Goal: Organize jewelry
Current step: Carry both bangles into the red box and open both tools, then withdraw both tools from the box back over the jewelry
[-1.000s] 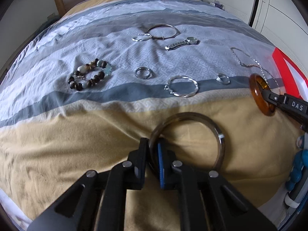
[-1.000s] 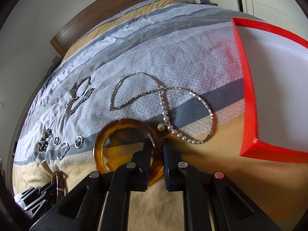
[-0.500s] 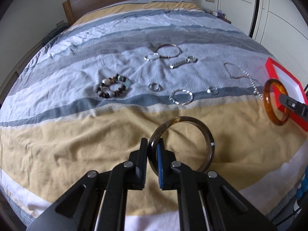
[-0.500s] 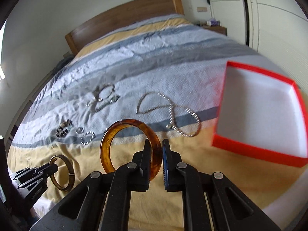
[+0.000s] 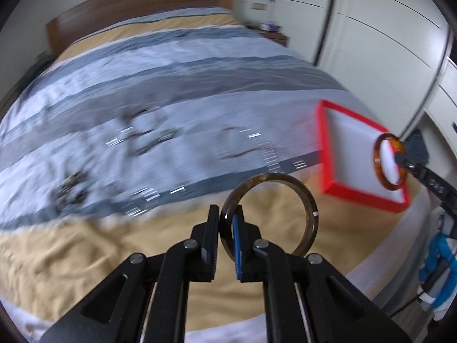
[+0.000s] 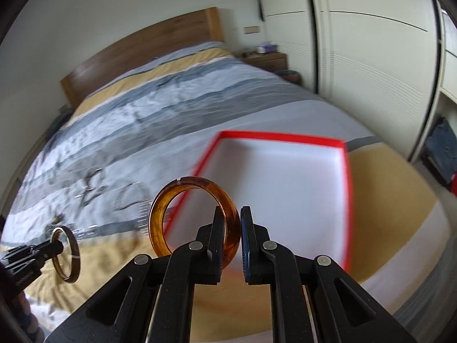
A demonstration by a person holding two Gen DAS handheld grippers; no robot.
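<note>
My left gripper point(image 5: 225, 225) is clamped on the rim of a dark brown bangle point(image 5: 307, 214), held upright in the air above the yellow band of the striped bedspread point(image 5: 71, 257). My right gripper point(image 6: 230, 230) is pinched on an amber bangle point(image 6: 160, 214), held over the near left edge of the red tray point(image 6: 347, 200) lying on the bed. The other jewelry on the grey-white stripes is too blurred to name.

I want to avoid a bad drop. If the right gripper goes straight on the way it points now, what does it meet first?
Probably the red box: its white inside fills the view just beyond the right gripper, which is shut on the amber bangle. Depth is unclear because of blur.
</note>
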